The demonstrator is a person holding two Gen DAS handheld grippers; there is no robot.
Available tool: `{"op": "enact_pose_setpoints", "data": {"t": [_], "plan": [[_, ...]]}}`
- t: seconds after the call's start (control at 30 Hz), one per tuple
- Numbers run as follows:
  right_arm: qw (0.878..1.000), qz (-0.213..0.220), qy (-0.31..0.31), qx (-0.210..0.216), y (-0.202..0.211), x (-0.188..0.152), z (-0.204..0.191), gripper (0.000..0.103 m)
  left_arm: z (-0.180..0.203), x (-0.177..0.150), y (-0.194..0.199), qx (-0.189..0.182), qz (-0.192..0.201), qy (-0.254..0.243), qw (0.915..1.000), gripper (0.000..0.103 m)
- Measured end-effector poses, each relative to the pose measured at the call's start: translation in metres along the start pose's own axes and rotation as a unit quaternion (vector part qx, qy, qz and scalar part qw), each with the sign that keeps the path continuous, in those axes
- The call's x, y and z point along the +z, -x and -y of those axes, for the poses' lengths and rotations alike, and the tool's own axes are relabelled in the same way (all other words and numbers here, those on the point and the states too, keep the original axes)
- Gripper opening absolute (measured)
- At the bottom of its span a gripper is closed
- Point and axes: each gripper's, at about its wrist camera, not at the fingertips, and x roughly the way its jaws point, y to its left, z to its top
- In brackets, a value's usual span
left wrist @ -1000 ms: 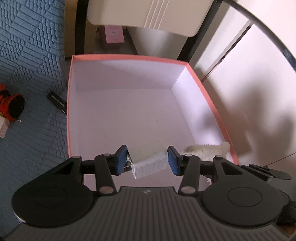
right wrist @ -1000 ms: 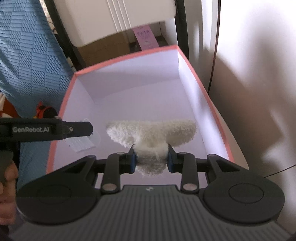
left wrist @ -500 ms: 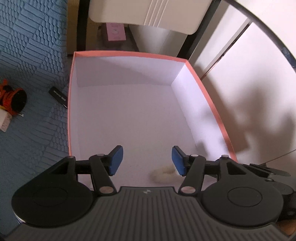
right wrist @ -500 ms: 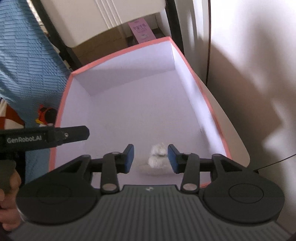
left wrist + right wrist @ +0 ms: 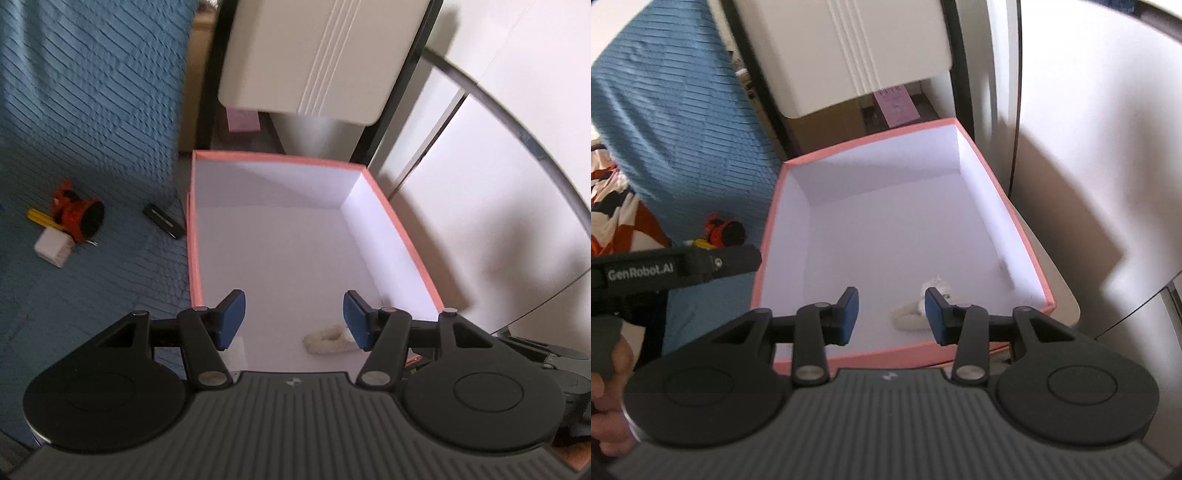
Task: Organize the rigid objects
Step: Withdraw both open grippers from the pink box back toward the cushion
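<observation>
Left claw (image 5: 293,319) wide apart, empty. Right claw (image 5: 891,315) partly spread, empty. Both hang over pink box (image 5: 194,258), likely after drop. Fluffy white thing (image 5: 327,338) lies inside, near wall. Orange toy (image 5: 75,214), black stick (image 5: 164,220) wait on blue cover, ten o'clock from box.

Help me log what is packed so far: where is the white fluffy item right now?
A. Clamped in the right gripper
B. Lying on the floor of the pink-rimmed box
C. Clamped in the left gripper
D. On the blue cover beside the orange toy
B: the white fluffy item lies on the floor of the pink-rimmed box, below both open grippers, whose pads touch nothing.
</observation>
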Motion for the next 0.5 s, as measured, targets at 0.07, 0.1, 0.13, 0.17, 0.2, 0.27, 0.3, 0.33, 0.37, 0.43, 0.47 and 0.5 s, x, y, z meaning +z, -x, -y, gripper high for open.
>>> {"op": "enact_pose_setpoints", "data": {"t": [0.07,0.1,0.13,0.17,0.2,0.27,0.3,0.33,0.37,0.43,0.47,0.5], "plan": [[1.000,0.013,0.006,0.004,0.014,-0.004,-0.009,0.043,-0.001,-0.006,0.019,0.005,0.016,-0.005,0.9999,0.065],[1.000,0.021,0.010,0.007,0.020,-0.006,-0.015,0.043,-0.002,-0.009,0.029,0.009,0.024,-0.007,0.9996,0.065],[1.000,0.027,0.014,0.009,0.026,-0.008,-0.018,0.043,-0.004,-0.013,0.039,0.012,0.034,-0.008,0.9993,0.065],[0.999,0.034,0.018,0.011,0.033,-0.011,-0.024,0.043,-0.005,-0.016,0.048,0.015,0.042,-0.007,0.9990,0.065],[0.999,0.040,0.022,0.013,0.038,-0.014,-0.028,0.043,-0.008,-0.020,0.059,0.018,0.050,-0.006,0.9986,0.065],[0.998,0.057,0.029,0.020,0.052,-0.020,-0.037,0.043,-0.015,-0.029,0.081,0.024,0.068,0.001,0.9974,0.065],[0.997,0.068,0.031,0.025,0.061,-0.024,-0.041,0.043,-0.019,-0.034,0.091,0.027,0.077,0.005,0.9967,0.065],[0.996,0.076,0.037,0.028,0.067,-0.027,-0.045,0.043,-0.023,-0.039,0.102,0.031,0.087,0.009,0.9957,0.065],[0.995,0.082,0.044,0.032,0.073,-0.030,-0.049,0.043,-0.025,-0.044,0.111,0.036,0.095,0.012,0.9948,0.065],[0.993,0.092,0.056,0.039,0.082,-0.036,-0.057,0.043,-0.031,-0.055,0.130,0.044,0.109,0.016,0.9929,0.065],[0.993,0.095,0.060,0.040,0.086,-0.039,-0.060,0.043,-0.034,-0.059,0.139,0.048,0.116,0.018,0.9919,0.065],[0.992,0.097,0.063,0.043,0.089,-0.042,-0.063,0.043,-0.038,-0.065,0.148,0.051,0.124,0.021,0.9908,0.065]]}}
